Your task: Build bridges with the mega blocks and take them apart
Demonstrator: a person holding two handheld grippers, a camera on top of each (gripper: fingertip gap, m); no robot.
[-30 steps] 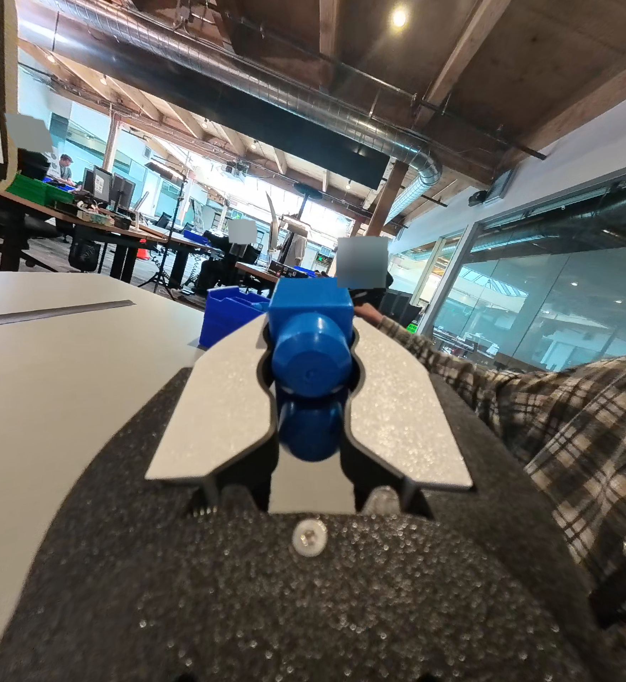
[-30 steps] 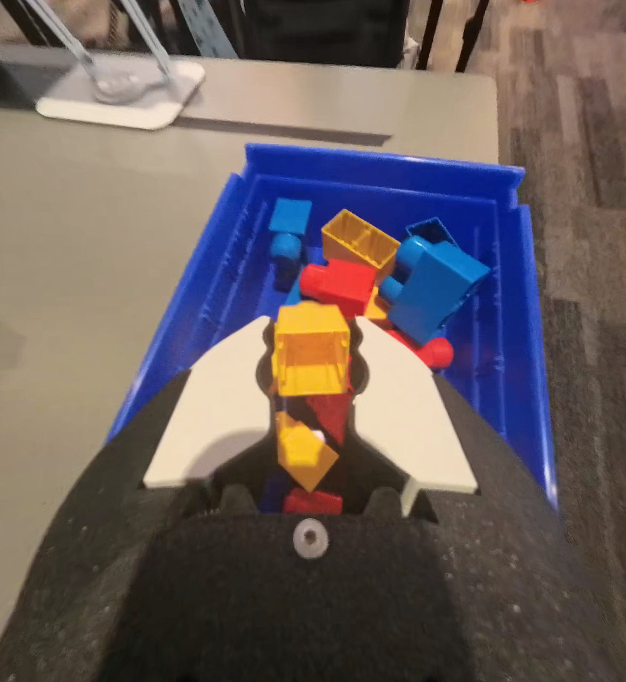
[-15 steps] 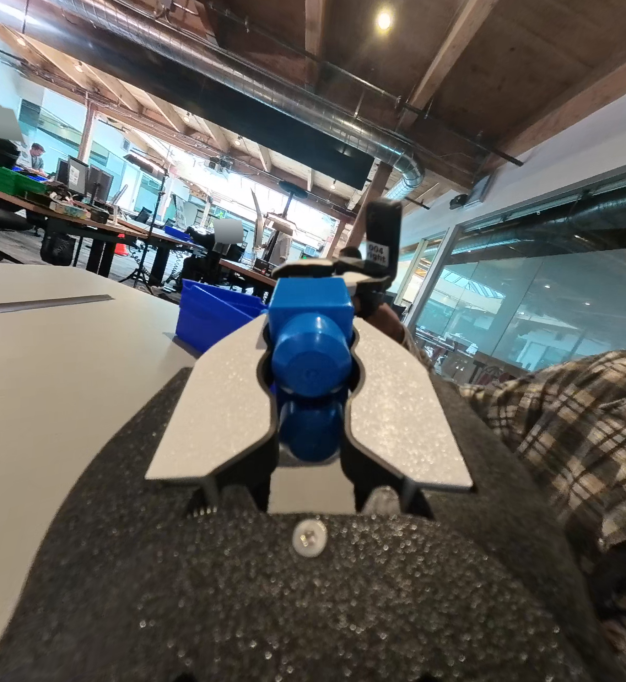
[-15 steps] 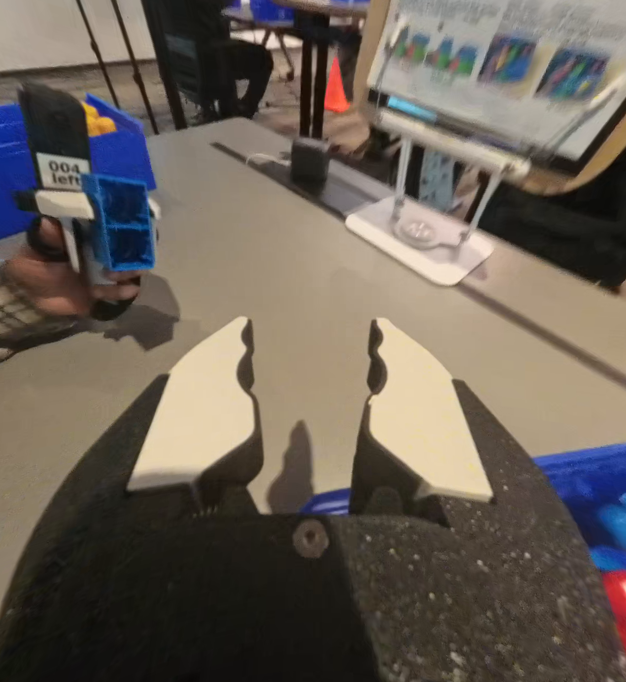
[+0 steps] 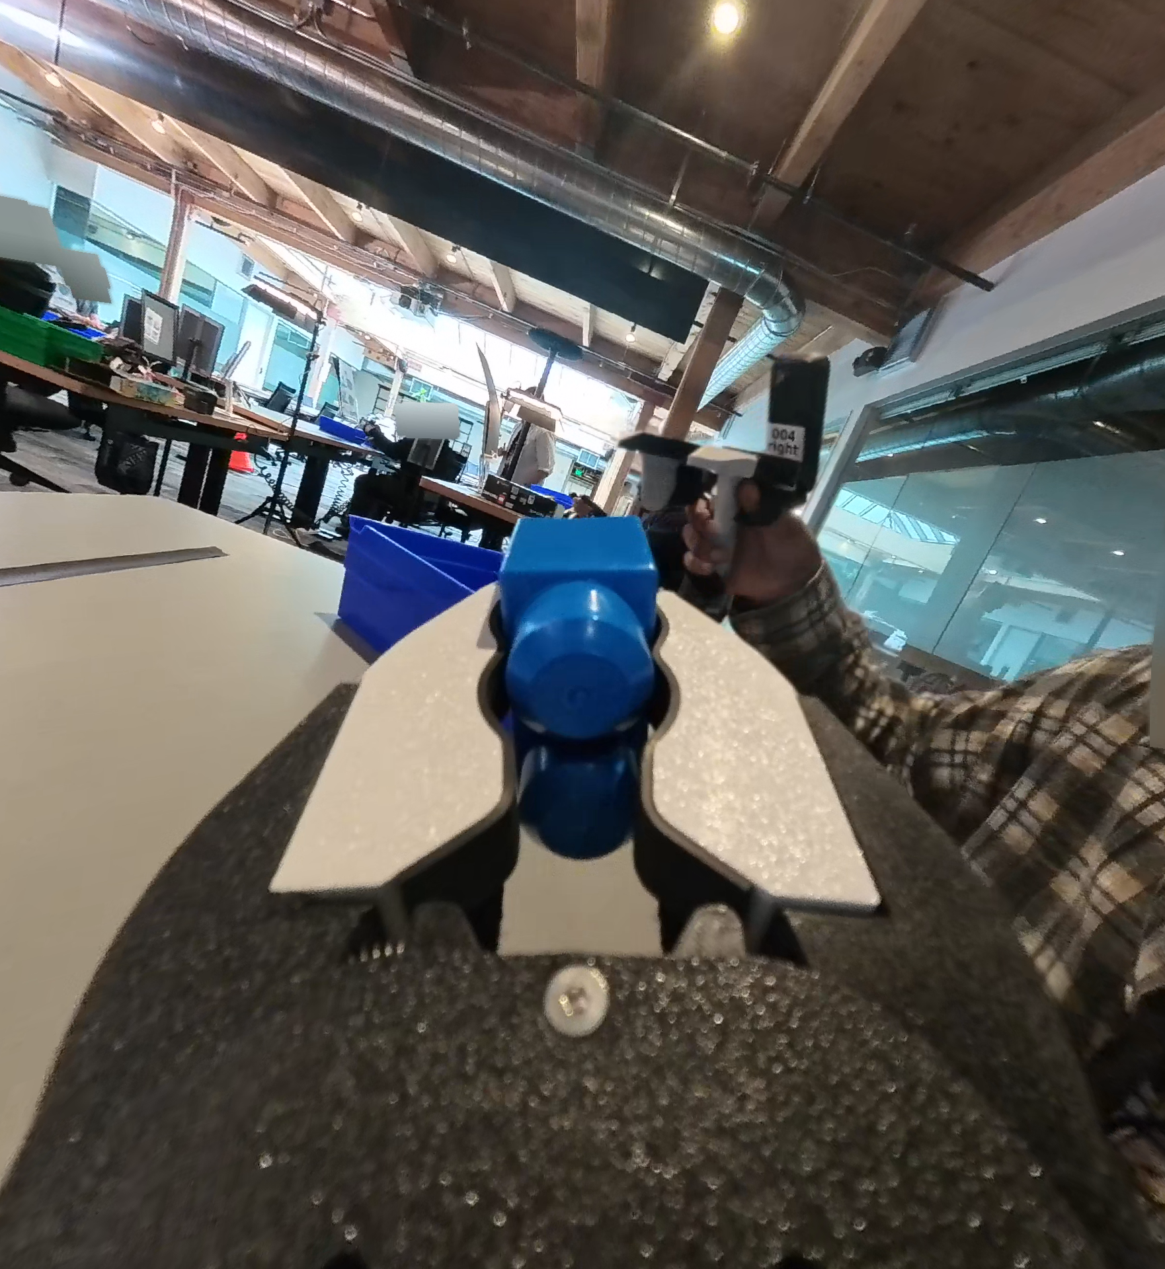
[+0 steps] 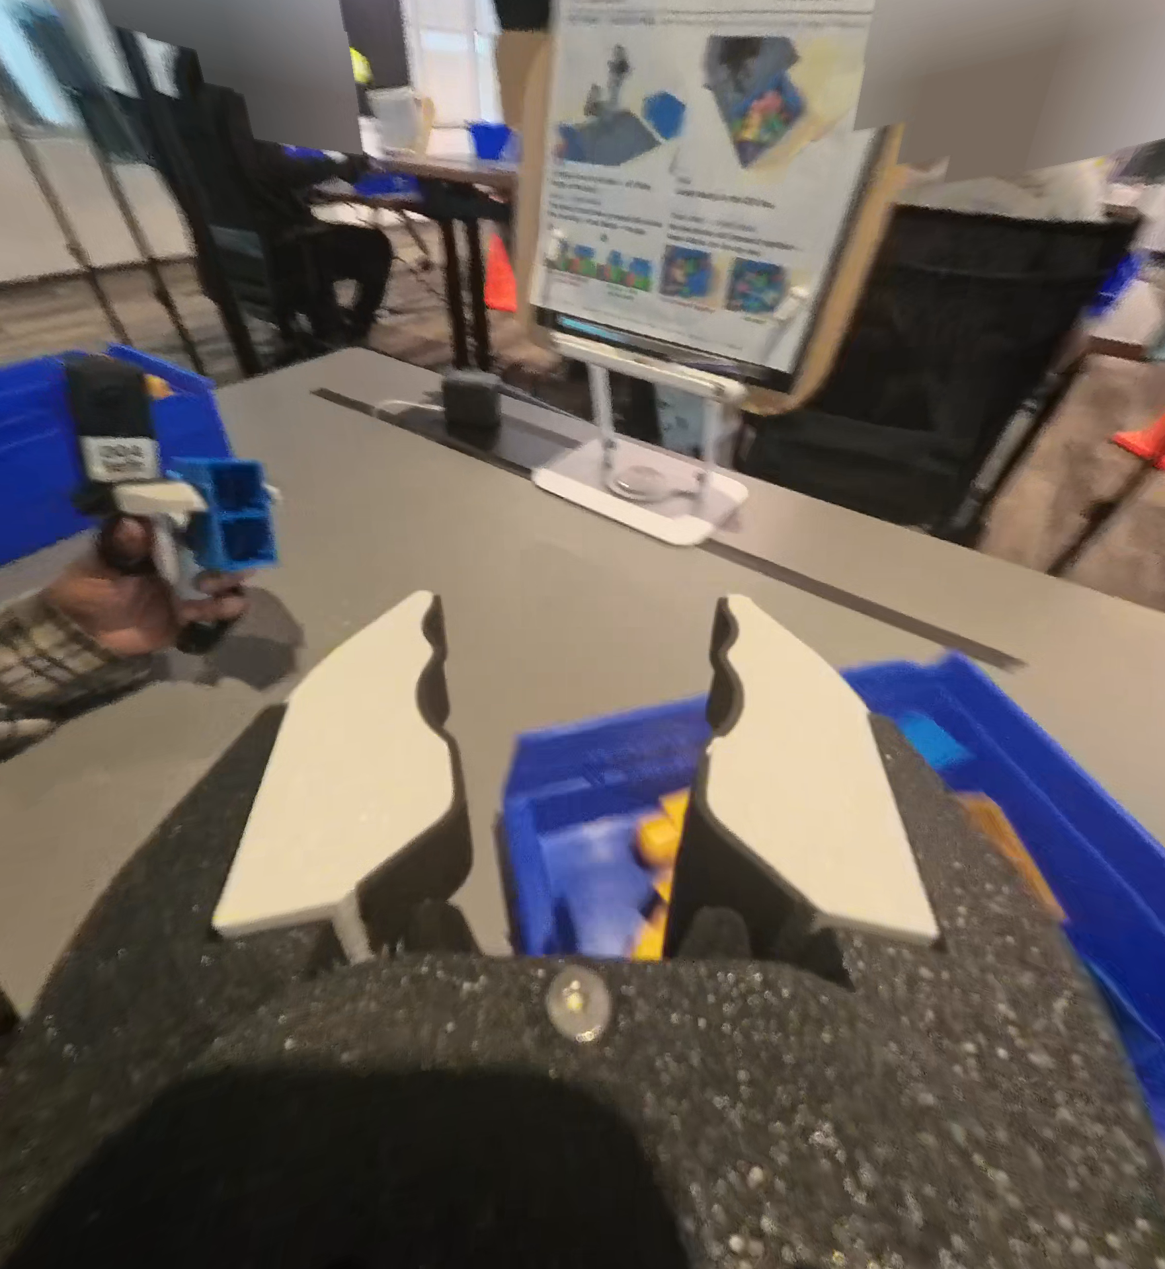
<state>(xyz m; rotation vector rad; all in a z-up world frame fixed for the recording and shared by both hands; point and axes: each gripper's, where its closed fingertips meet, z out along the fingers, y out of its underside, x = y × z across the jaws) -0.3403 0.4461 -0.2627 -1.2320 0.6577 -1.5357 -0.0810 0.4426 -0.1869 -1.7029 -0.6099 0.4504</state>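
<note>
Blue block (image 5: 576,621) is clamped between the left gripper (image 5: 576,659) fingers; right gripper (image 6: 576,659) fingers are spread, empty, above the blue bin (image 6: 1047,824).

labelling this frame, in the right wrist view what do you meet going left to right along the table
left gripper shut on a blue block → small black box → white stand base → blue bin at the right
</note>
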